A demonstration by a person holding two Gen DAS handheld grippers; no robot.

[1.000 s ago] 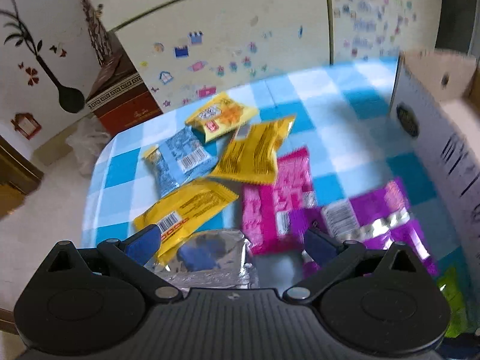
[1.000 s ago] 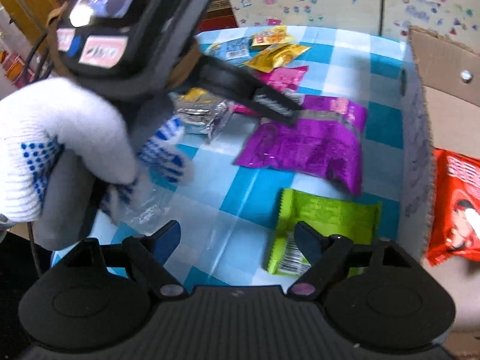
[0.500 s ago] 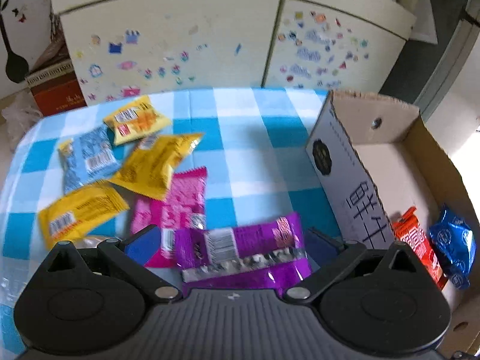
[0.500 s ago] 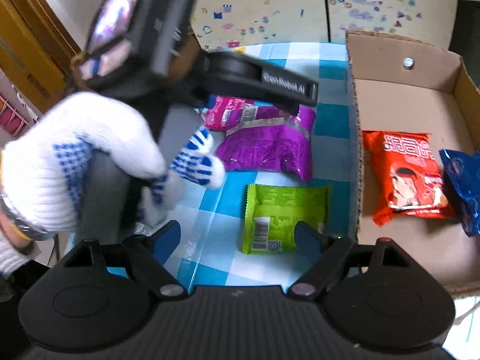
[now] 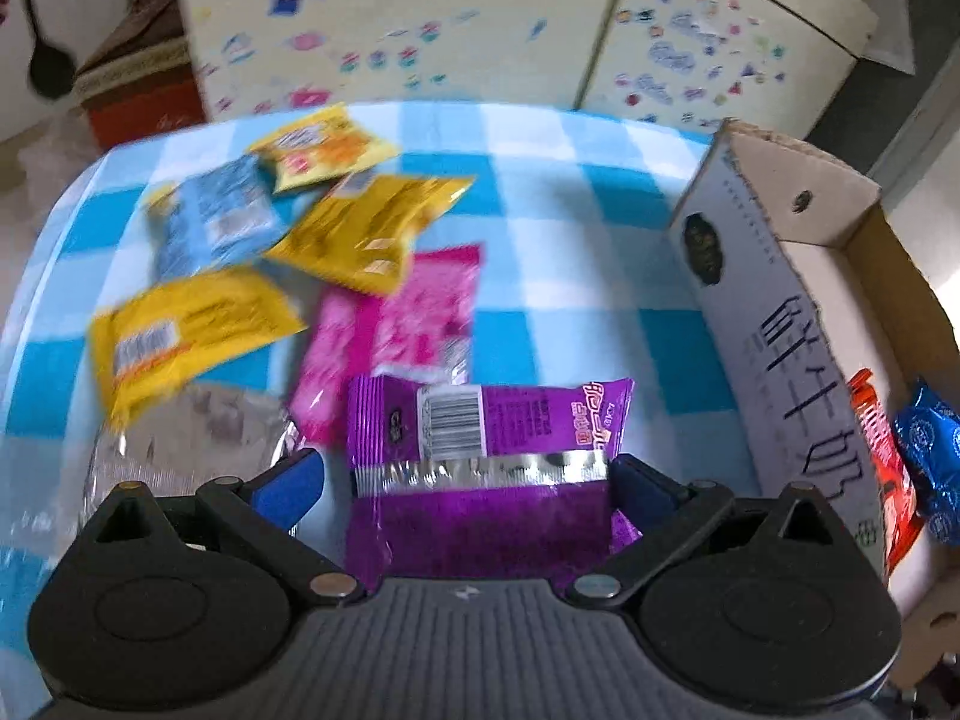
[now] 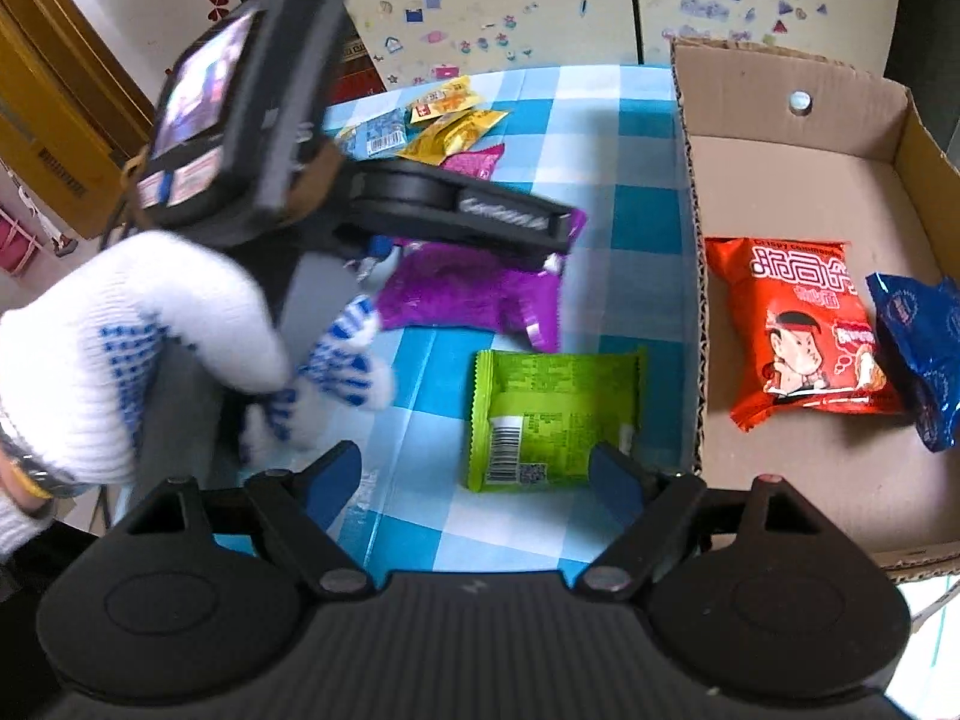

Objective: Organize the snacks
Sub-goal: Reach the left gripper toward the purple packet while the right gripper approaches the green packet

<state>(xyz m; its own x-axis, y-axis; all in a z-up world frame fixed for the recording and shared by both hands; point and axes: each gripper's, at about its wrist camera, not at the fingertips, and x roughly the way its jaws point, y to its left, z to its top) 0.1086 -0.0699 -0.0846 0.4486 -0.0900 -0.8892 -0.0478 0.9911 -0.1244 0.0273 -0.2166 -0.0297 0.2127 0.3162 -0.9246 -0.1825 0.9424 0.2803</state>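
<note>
Item: table with blue checked cloth [image 5: 558, 240], bearing loose snack packets; cardboard box [image 6: 798, 180] at its right edge, serving as the collecting bin. Already in the box, lying flat on its floor: red packet [image 6: 804, 324] and dark blue packet [image 6: 918, 342], touching each other. Still on the cloth, in a heap at the far left: three yellow packets, one light blue, one pink packet [image 5: 408, 324], one silver packet [image 5: 192, 438], several overlapping. Purple packet [image 5: 486, 456]: nearest the box of that group, lying between the wide-spread jaws of the left gripper [image 5: 465, 480], which points steeply down over it; the right pad sits at the packet's edge, the left pad stands clear, so nothing is held. Likely next for the box. Green packet [image 6: 552, 414]: flat on the cloth just beside the box wall, between the parted jaws of the right gripper [image 6: 474, 480], also empty, apparently waiting its turn.
</note>
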